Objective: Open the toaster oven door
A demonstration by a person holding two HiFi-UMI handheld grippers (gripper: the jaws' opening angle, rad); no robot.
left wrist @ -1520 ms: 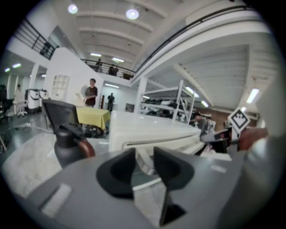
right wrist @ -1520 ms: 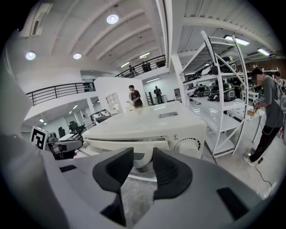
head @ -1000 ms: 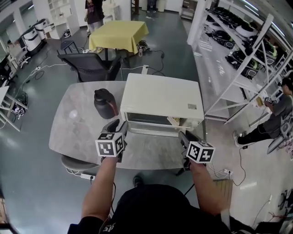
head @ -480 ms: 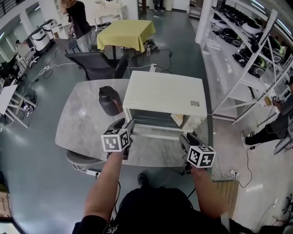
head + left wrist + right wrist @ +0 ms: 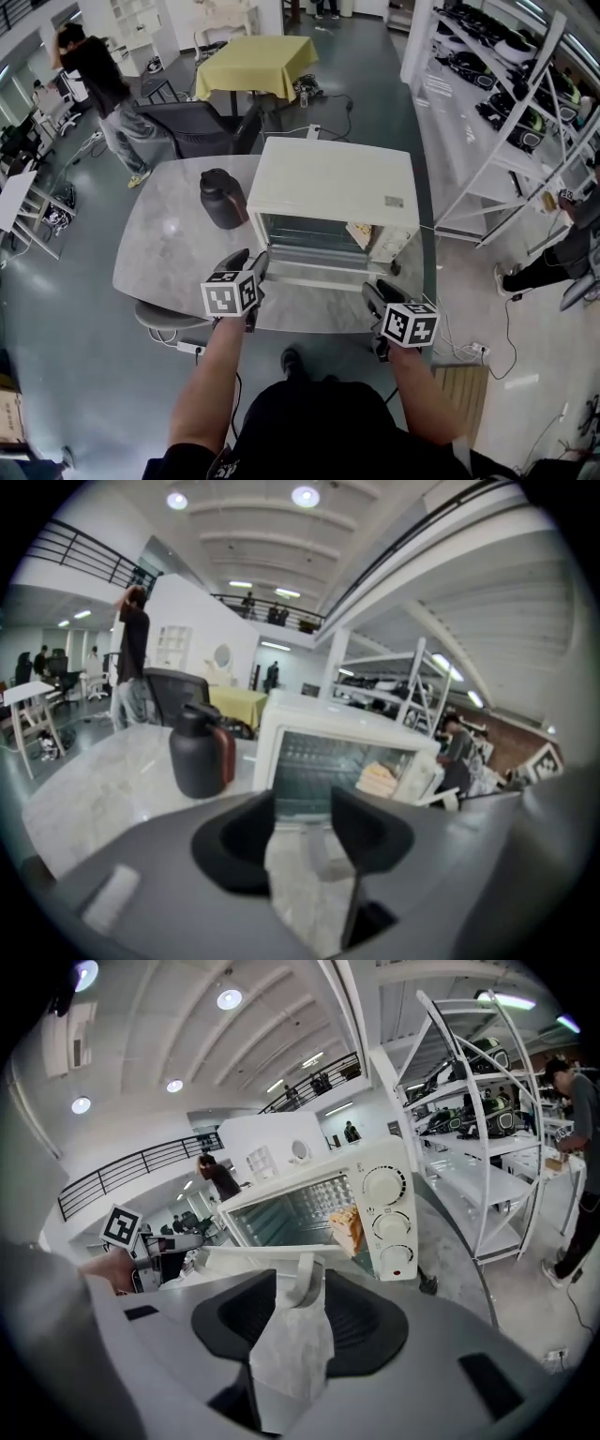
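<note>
Toaster oven door (image 5: pixel 314 273) has dropped flat open, so the task looks done. Left gripper (image 5: pixel 249 264) and right gripper (image 5: pixel 372 292) have just spread apart, gripping nothing

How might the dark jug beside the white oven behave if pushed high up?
The tall dark jug is taller than wide, so it may tip. Pushed low, it would probably slide on the glossy grey marble tabletop. Its weight cannot be judged.

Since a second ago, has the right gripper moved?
Yes: right gripper backed from the oven door toward the table's near edge; jaws just opening, handle ahead, ungripped.
</note>
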